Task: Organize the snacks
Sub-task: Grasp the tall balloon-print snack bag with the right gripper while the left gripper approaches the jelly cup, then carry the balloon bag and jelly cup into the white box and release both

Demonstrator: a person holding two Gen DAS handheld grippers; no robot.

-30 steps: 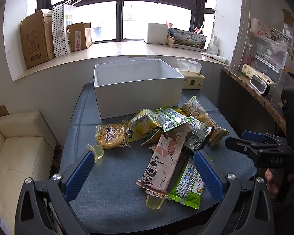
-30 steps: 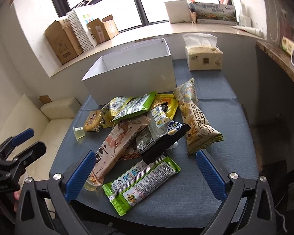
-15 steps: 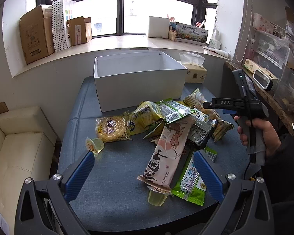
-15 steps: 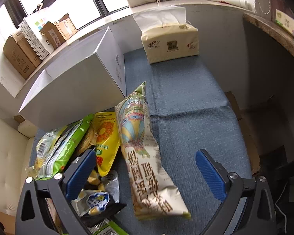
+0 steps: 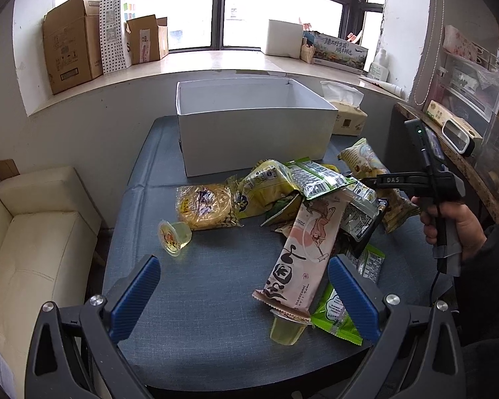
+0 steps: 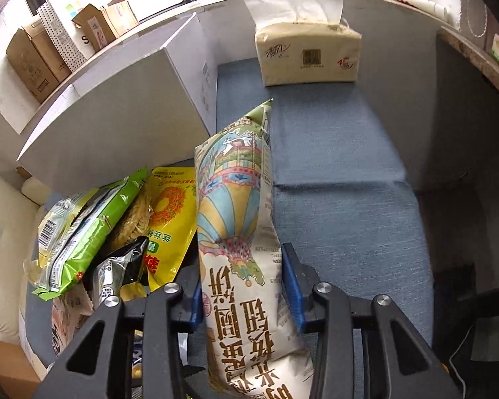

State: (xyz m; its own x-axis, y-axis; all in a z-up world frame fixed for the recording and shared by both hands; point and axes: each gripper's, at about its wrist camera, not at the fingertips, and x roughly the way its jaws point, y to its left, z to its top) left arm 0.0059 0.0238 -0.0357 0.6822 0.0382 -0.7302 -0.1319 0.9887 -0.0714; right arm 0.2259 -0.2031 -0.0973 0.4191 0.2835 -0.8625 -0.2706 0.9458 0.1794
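Since 0.5 s ago, right tool (image 6: 246, 286) has closed in, pinching the long balloon-printed snack bag (image 6: 239, 219); left tool (image 5: 243, 294) hovers spread, pink wrapper (image 5: 304, 249) ahead.

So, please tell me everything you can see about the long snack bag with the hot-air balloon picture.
The balloon bag is a long, puffy pillow pack of glossy printed film, cream with a striped blue and yellow balloon, green trim at the top seal and large brown Chinese characters low down. It lies lengthwise on the blue cloth table, its far end pointing toward the white box. The right gripper has its blue fingers closed on its sides. Its left edge touches the yellow packet.
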